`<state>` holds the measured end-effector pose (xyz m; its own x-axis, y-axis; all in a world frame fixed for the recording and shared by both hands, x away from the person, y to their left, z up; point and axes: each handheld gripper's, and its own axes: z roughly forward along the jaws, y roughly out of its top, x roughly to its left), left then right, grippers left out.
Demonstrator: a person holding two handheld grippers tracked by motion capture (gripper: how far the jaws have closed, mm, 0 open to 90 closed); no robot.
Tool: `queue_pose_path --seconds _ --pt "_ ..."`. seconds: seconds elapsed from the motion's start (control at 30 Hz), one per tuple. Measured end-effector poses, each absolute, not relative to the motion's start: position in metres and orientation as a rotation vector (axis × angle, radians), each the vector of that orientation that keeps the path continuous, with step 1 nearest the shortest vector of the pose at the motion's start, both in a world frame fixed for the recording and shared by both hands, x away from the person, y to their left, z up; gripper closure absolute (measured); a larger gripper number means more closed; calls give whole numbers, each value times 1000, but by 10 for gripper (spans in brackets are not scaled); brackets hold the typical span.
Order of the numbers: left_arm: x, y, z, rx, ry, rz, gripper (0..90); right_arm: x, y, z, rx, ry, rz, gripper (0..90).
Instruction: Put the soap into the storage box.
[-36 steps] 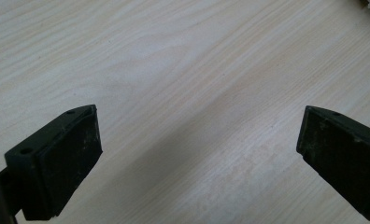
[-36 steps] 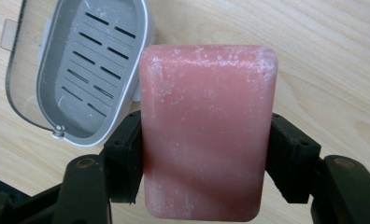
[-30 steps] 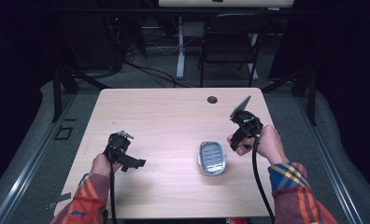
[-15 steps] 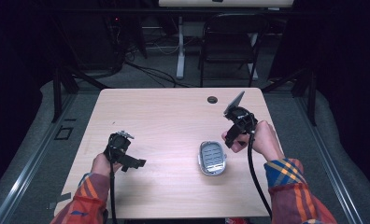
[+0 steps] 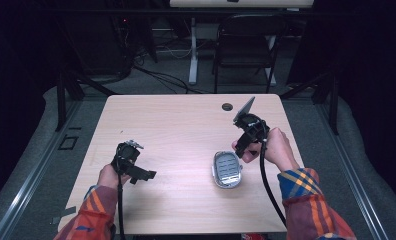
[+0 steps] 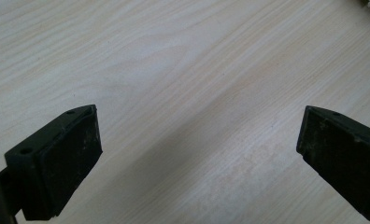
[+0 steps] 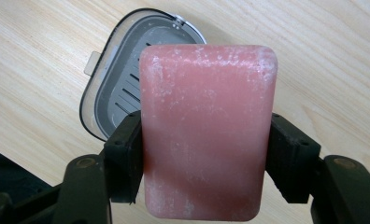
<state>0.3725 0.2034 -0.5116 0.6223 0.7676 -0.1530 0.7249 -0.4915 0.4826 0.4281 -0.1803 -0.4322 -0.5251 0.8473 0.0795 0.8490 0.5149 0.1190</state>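
Pink soap bar (image 7: 206, 130) between right fingers (image 7: 124, 158)

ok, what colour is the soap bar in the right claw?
Pink, with whitish dusty patches. The soap bar shows best in the right gripper view.

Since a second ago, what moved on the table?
The right gripper, shut on the pink soap, slid a bit left toward the soap dish. Nothing was picked up or let go. The left gripper stayed open in its place, and the dish did not move.
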Motion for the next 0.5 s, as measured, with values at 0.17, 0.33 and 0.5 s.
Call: queue_pose_path --seconds 0.17,0.33,0.5 --pt "373 204 -512 2337 1173 111 0 429 -175 -432 -1505 -2736 -211 369" --pt "373 203 -512 2338 1174 112 0 430 -171 -432 -1483 -2743 -190 369" --pt "373 203 -512 2339 1173 114 0 429 -167 -433 -1488 -2740 -202 368"
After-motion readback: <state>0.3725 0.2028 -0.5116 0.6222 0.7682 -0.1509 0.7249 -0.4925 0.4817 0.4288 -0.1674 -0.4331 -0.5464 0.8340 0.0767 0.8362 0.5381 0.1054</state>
